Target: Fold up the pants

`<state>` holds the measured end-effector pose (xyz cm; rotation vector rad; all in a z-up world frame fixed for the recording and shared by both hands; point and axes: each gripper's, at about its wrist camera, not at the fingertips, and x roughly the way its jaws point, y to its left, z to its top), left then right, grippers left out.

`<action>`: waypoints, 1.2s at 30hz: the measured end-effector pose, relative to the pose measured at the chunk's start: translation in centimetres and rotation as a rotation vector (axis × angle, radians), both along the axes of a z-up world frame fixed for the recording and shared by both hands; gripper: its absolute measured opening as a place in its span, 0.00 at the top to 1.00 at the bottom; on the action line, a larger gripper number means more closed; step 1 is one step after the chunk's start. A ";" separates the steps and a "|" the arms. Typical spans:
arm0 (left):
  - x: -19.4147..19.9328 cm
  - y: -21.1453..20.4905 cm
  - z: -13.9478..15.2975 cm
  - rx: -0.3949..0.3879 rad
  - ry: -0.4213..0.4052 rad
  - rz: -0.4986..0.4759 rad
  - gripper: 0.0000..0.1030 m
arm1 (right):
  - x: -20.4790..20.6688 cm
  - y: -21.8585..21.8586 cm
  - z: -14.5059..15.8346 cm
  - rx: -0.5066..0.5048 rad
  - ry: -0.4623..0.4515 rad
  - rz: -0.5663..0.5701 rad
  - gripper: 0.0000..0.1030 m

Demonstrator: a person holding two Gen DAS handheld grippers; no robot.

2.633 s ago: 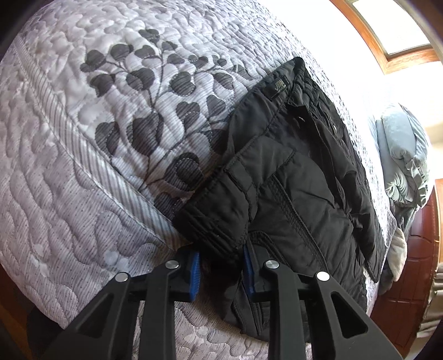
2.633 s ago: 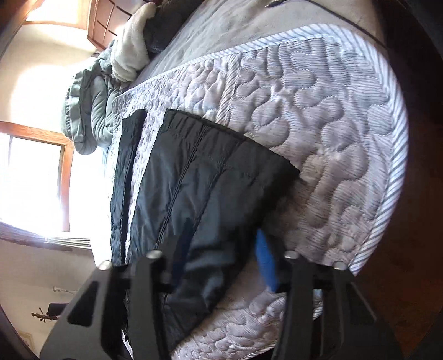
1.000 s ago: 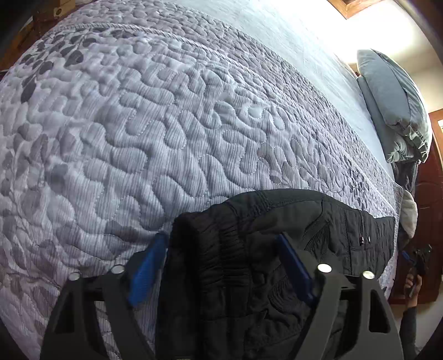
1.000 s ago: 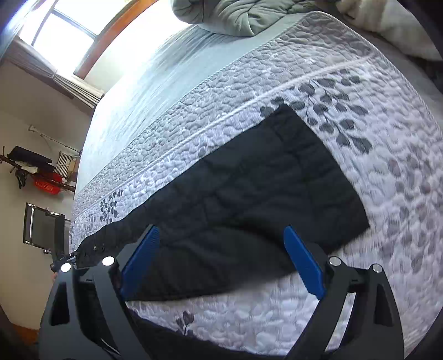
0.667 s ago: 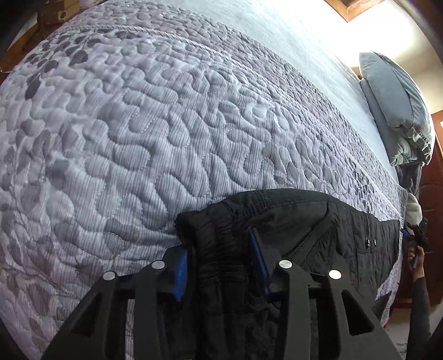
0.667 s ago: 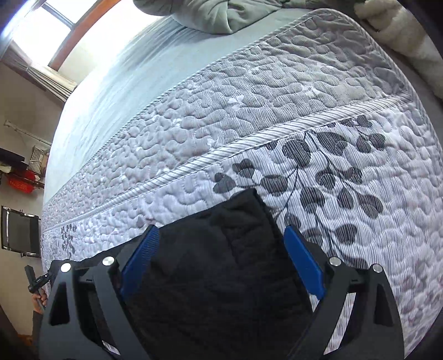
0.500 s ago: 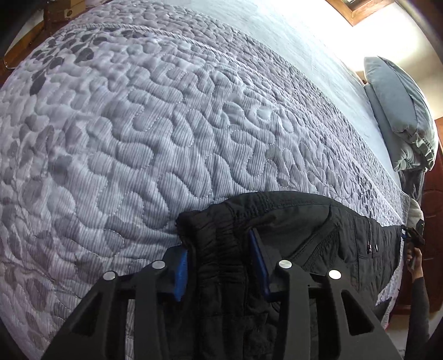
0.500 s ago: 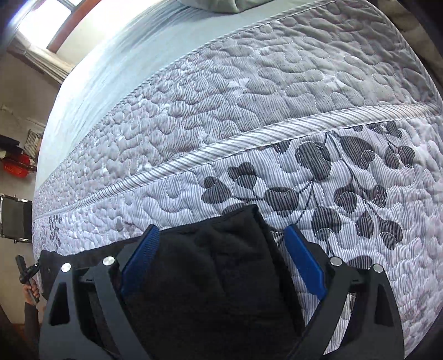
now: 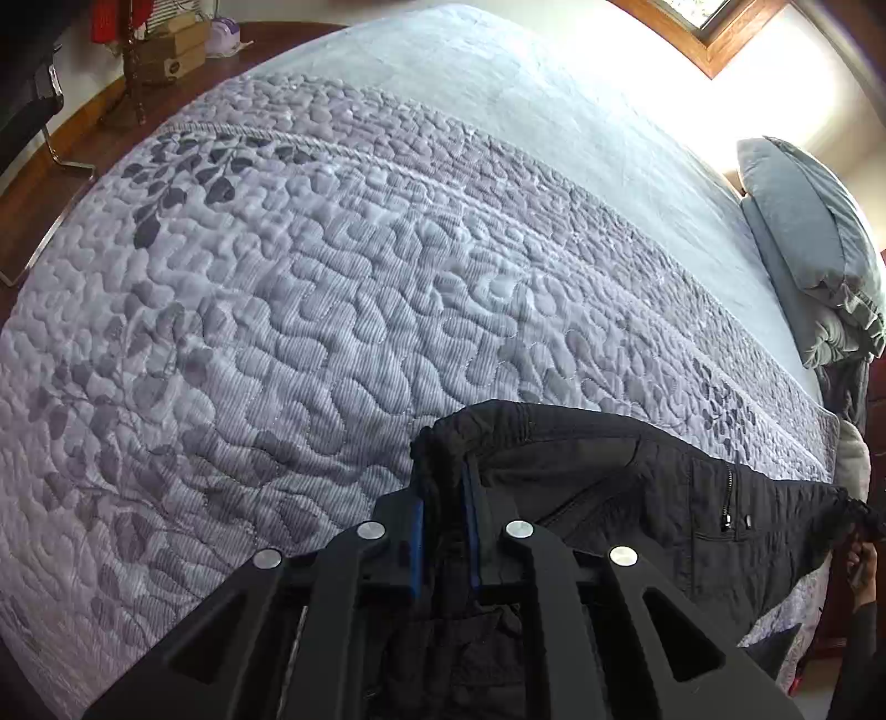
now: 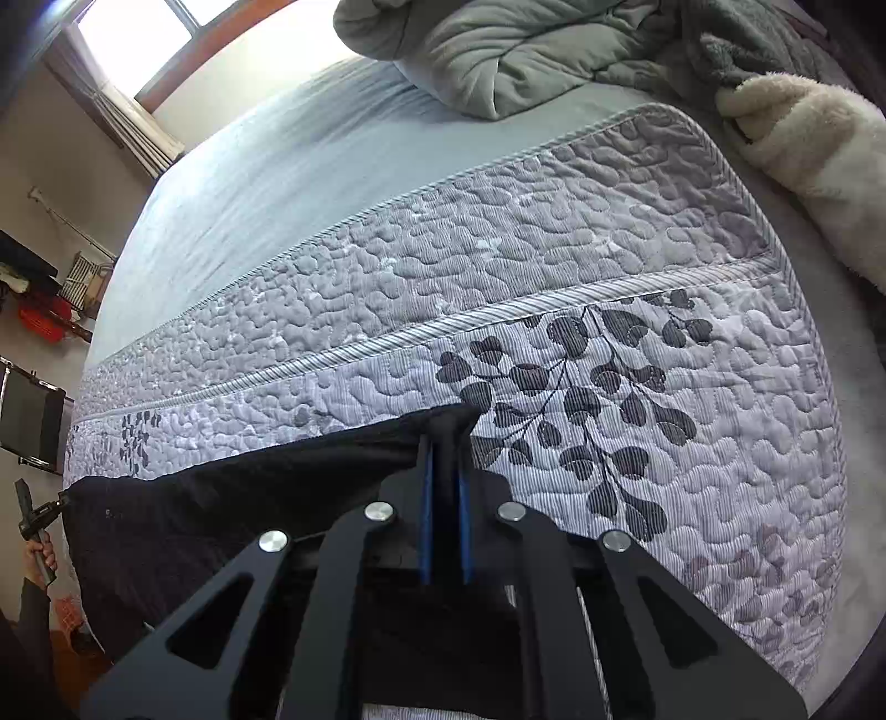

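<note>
Lifted now off the quilt at both ends: black pants, flat on the bed a moment ago, with each end then lying between wide-open jaws. Stretched along the near edge of the bed between the two grippers, sagging a little at mid-span.

Left gripper: jaws just closed, blue pads clamped on the bunched waistband corner. Right gripper: jaws just closed as well, pinching the hem corner of the leg end.

Handling, judged: soft, padded, quilted fabric; light to moderate weight; limp, no stiffness to hold a fold unaided. Slightly slick shell likely, so slip from a shallow pinch possible. Best hold: thick seamed edges, namely waistband and hem, as taken. Zip pocket to be kept clear of the pads.

No brand, label or legible writing visible in either view.

Beyond: grey quilt with dark leaf print, grey pillow, crumpled duvet, cream fleece.
</note>
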<state>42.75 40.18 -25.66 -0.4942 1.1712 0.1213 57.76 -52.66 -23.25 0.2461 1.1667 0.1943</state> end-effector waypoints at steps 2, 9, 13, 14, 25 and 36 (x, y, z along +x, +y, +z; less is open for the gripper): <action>-0.6 -0.3 1.7 -0.001 -0.033 -0.005 0.89 | -1.6 -0.1 1.7 -0.009 -0.028 -0.006 0.94; -5.2 -1.1 7.6 -0.046 -0.170 -0.026 0.89 | -10.2 -2.2 6.5 -0.018 -0.125 -0.054 0.95; -8.5 -1.5 10.6 -0.061 -0.234 -0.034 0.89 | -16.4 -3.2 8.0 -0.023 -0.175 -0.079 0.95; -9.3 -1.5 11.1 -0.067 -0.248 -0.035 0.89 | -17.9 -3.5 8.2 -0.018 -0.187 -0.089 0.95; -18.7 -2.5 12.8 -0.033 -0.298 -0.062 0.89 | -32.8 -5.2 7.2 -0.002 -0.237 -0.188 0.95; -26.1 -3.9 9.2 0.076 -0.256 -0.124 0.88 | -42.0 -4.7 2.2 -0.037 -0.211 -0.238 0.95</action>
